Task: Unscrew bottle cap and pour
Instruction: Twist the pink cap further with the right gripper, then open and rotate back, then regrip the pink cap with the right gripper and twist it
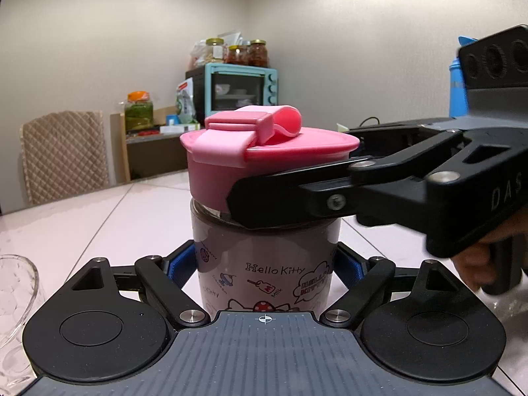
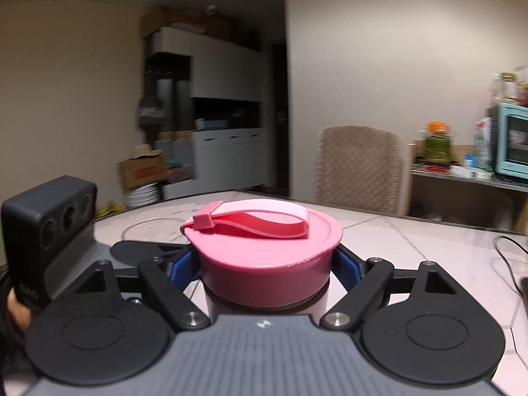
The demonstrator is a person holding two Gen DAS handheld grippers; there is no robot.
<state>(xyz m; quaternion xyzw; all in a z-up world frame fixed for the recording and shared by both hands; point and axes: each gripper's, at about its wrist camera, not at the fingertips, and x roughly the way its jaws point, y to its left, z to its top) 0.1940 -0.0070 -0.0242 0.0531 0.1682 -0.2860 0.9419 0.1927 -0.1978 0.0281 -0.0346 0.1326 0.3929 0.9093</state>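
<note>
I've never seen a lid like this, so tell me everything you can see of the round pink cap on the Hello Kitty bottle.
The round pink cap looks like smooth plastic: a flat top with a raised rim and a deep, darker pink side wall. A paler pink loop strap lies across the top, ending in a small square clasp. It sits level on the cartoon-printed Hello Kitty bottle, which stands upright on the pale tiled table. The right gripper is shut on the cap's sides; the left gripper is shut on the bottle body below.

The left gripper [image 1: 265, 264] points slightly downward, its jaws clamped on the bottle [image 1: 264, 264]; the right gripper [image 2: 265, 264] comes in from the side, jaws closed around the pink cap [image 2: 264, 257].
</note>
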